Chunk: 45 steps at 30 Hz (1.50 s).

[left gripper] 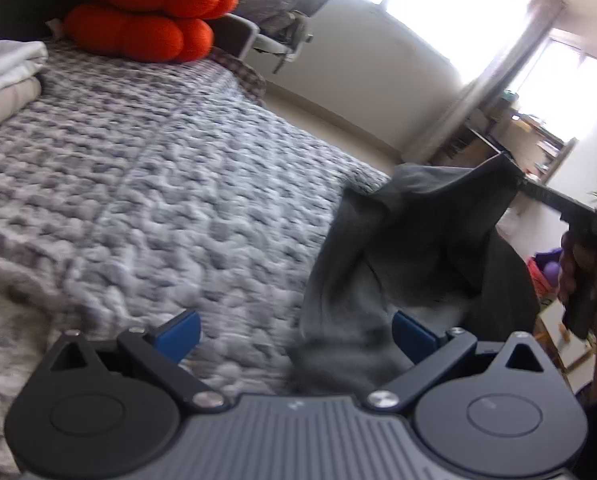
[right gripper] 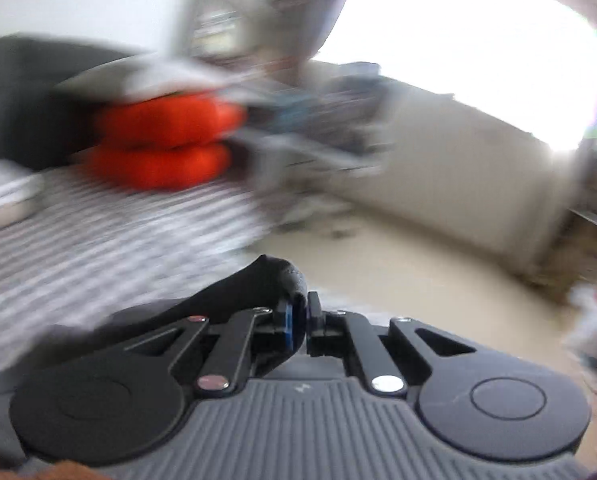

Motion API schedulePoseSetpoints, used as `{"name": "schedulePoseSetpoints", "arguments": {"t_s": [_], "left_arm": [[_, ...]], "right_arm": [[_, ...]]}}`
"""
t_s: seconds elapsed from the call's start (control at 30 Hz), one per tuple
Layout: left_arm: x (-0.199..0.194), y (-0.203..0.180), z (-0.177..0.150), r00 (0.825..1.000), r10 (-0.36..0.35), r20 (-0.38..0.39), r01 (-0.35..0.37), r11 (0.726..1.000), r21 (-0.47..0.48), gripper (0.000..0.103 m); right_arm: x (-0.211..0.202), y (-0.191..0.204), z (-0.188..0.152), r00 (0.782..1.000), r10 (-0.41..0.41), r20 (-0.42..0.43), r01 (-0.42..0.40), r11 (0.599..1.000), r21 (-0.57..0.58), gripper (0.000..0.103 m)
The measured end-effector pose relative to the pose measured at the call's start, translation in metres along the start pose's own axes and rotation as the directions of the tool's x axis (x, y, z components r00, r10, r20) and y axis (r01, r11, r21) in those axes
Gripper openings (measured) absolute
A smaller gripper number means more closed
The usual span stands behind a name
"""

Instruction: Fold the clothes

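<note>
A dark grey garment (left gripper: 410, 240) hangs above the grey textured bed cover (left gripper: 138, 184). My right gripper (left gripper: 514, 170) holds its top corner up at the right, with a hand (left gripper: 578, 276) on the handle. The cloth droops down and left into the gap of my left gripper (left gripper: 296, 336). That gripper stands open, and its blue pads (left gripper: 178, 334) do not press the cloth. In the blurred right wrist view, my right gripper (right gripper: 303, 308) is shut on a dark fold of the garment (right gripper: 258, 284), which trails off to the left.
Two orange cushions (left gripper: 146, 12) are stacked at the far end of the bed, with folded pale linens (left gripper: 6, 68) at the left. Beyond the bed's right edge are bare floor, a chair with a bag (left gripper: 278, 20) and cluttered shelves (left gripper: 530, 136) under bright windows.
</note>
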<state>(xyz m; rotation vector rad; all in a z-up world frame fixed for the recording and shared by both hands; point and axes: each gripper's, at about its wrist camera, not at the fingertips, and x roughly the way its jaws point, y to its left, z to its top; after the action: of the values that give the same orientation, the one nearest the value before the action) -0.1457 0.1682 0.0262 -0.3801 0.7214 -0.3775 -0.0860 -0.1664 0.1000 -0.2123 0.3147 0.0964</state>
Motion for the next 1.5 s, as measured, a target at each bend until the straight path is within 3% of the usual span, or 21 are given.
{"name": "schedulePoseSetpoints", "arguments": {"t_s": [0.1,0.2,0.4,0.5,0.57,0.63,0.77,0.87,0.97,1.03,1.1,1.2,1.37,1.4,1.5], "left_arm": [[0.005,-0.012,-0.004,0.999,-0.041,-0.01,0.042,0.998,0.05,0.102],[0.019,-0.025,-0.005,0.998,-0.062,-0.027,0.064,0.993,0.1,0.102],[0.043,-0.031,0.009,0.999,0.006,-0.035,-0.004,0.997,0.082,0.102],[0.043,-0.024,0.015,0.999,0.035,-0.014,-0.034,0.999,0.043,0.102],[0.044,-0.019,0.017,0.998,0.057,-0.003,-0.057,0.998,0.018,0.102],[0.049,-0.016,0.016,1.0,0.031,0.001,-0.031,0.999,-0.015,0.102],[0.053,-0.029,0.012,0.998,0.065,0.024,-0.067,0.996,0.056,0.099],[0.054,-0.038,0.01,0.993,0.114,0.033,-0.117,0.987,0.11,0.086],[0.057,-0.052,0.009,0.982,0.184,0.035,-0.187,0.968,0.166,0.037],[0.061,-0.056,0.009,0.973,0.228,0.038,-0.231,0.954,0.192,0.027],[0.06,-0.053,0.013,0.97,0.24,0.036,-0.242,0.954,0.178,0.007],[0.051,-0.046,0.019,0.971,0.235,0.04,-0.238,0.962,0.132,0.004],[0.008,-0.065,0.035,0.94,0.26,0.219,-0.297,0.943,0.154,0.004],[-0.005,-0.07,0.042,0.928,0.262,0.266,-0.31,0.938,0.155,0.004],[-0.04,-0.091,0.066,0.86,0.286,0.423,-0.393,0.899,0.191,0.003]], "right_arm": [[-0.015,-0.052,-0.006,0.994,-0.107,0.02,0.103,0.985,0.139,0.005],[-0.031,-0.079,-0.017,0.989,-0.145,0.029,0.138,0.976,0.168,0.005],[-0.057,-0.085,-0.03,0.98,-0.188,0.071,0.178,0.977,0.12,0.005],[-0.064,-0.104,-0.031,0.965,-0.244,0.092,0.225,0.957,0.183,0.005],[-0.056,-0.106,-0.035,0.967,-0.244,0.071,0.227,0.956,0.186,0.005],[-0.044,-0.101,-0.041,0.971,-0.237,0.043,0.228,0.961,0.156,0.005],[-0.035,-0.09,-0.058,0.983,-0.182,0.007,0.178,0.973,0.149,0.005],[-0.037,-0.083,-0.064,0.991,-0.137,0.008,0.134,0.979,0.156,0.005],[-0.045,-0.07,-0.061,0.995,-0.094,0.037,0.088,0.988,0.13,0.005],[-0.055,-0.065,-0.055,0.993,-0.091,0.07,0.083,0.99,0.11,0.005],[-0.065,-0.062,-0.049,0.99,-0.092,0.106,0.082,0.992,0.097,0.005],[-0.082,-0.066,-0.036,0.985,-0.081,0.155,0.068,0.994,0.085,0.005],[-0.114,-0.067,-0.015,0.957,-0.1,0.272,0.086,0.994,0.06,0.005],[-0.121,-0.066,-0.011,0.949,-0.104,0.296,0.092,0.994,0.054,0.005],[-0.142,-0.062,0.003,0.92,-0.129,0.371,0.13,0.991,0.021,0.005]]}}
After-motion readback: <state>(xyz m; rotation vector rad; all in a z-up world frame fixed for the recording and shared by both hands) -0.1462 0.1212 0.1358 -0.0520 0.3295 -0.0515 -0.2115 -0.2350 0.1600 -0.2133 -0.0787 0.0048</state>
